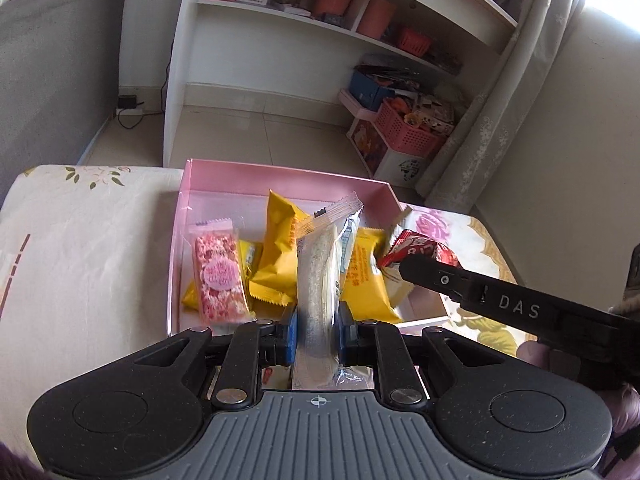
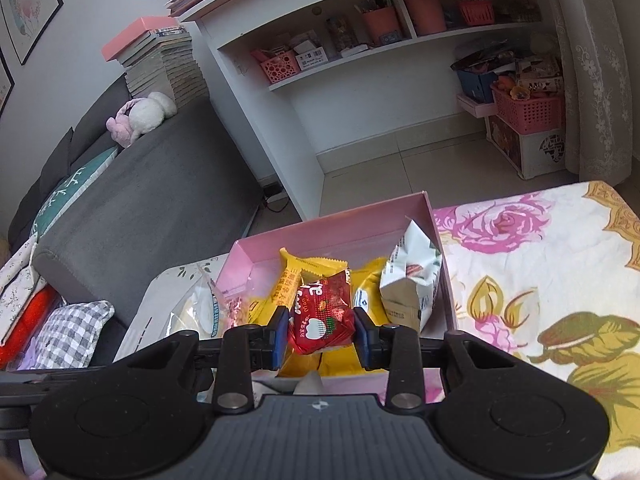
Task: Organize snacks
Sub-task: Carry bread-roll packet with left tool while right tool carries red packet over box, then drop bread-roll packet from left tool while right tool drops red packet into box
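Observation:
A pink box (image 1: 280,172) of snack packets stands on the flowered cloth. My left gripper (image 1: 318,332) is shut on a long clear-wrapped pale snack bar (image 1: 320,264), held upright over the box's near side. My right gripper (image 2: 321,330) is shut on a red snack packet (image 2: 322,312) above the box (image 2: 332,216). In the left wrist view the right gripper's black arm (image 1: 500,304) reaches in from the right, with the red packet (image 1: 420,250) at its tip. Yellow packets (image 1: 276,256), a pink packet (image 1: 218,276) and a white packet (image 2: 410,284) lie in the box.
The box sits on a table under a flowered cloth (image 2: 540,272). A grey sofa (image 2: 140,200) with cushions is at the left. Beyond the table stand a white shelf unit (image 1: 300,40) and pink baskets (image 1: 408,128) on the tiled floor.

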`<state>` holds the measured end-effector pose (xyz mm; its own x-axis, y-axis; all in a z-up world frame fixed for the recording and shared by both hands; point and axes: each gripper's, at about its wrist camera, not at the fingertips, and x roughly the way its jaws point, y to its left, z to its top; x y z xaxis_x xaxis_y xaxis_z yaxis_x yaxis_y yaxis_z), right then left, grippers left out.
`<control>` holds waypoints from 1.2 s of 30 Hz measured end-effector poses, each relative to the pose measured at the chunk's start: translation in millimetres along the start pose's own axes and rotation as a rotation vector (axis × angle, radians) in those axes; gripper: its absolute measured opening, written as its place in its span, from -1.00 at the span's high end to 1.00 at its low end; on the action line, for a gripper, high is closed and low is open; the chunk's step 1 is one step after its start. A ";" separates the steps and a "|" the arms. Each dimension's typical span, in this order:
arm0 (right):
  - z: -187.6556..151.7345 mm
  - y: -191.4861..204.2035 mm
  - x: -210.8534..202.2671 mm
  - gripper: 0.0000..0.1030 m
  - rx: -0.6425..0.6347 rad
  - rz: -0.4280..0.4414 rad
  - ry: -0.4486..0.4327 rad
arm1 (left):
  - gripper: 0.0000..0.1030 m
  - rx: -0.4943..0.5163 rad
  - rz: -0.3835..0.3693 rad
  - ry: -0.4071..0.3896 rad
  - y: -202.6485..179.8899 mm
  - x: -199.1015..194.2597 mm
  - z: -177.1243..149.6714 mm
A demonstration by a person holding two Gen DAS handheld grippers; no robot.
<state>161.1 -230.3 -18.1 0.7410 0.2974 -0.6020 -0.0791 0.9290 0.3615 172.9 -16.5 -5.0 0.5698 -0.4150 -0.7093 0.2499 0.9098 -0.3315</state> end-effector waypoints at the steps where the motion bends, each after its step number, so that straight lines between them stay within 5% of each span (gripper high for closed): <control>1: 2.8 0.4 3.9 0.49 -0.010 -0.005 -0.001 | 0.69 -0.005 0.008 -0.003 2.2 5.2 3.8; 17: 30.3 -5.6 60.3 0.47 0.025 -0.021 -0.001 | 0.69 -0.098 0.064 -0.022 39.7 59.1 50.2; 24: 34.4 -4.7 64.4 0.06 0.068 -0.034 -0.009 | 0.55 -0.101 0.092 -0.044 42.6 65.3 53.2; 26: 35.1 -4.6 60.7 -0.06 0.077 -0.039 -0.014 | 0.46 -0.101 0.091 -0.042 41.9 62.9 53.1; 31: 33.8 -2.2 49.6 -0.15 0.059 -0.050 -0.008 | -0.13 -0.081 0.111 -0.054 38.3 51.5 47.9; 36: 30.2 0.6 30.7 -0.40 0.051 -0.056 -0.017 | -0.43 -0.067 0.113 -0.042 34.6 35.5 38.2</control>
<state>203.9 -227.2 -14.8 0.7543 0.2413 -0.6106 -0.0035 0.9315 0.3638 231.7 0.8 -17.9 0.6238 -0.3075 -0.7185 0.1302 0.9474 -0.2925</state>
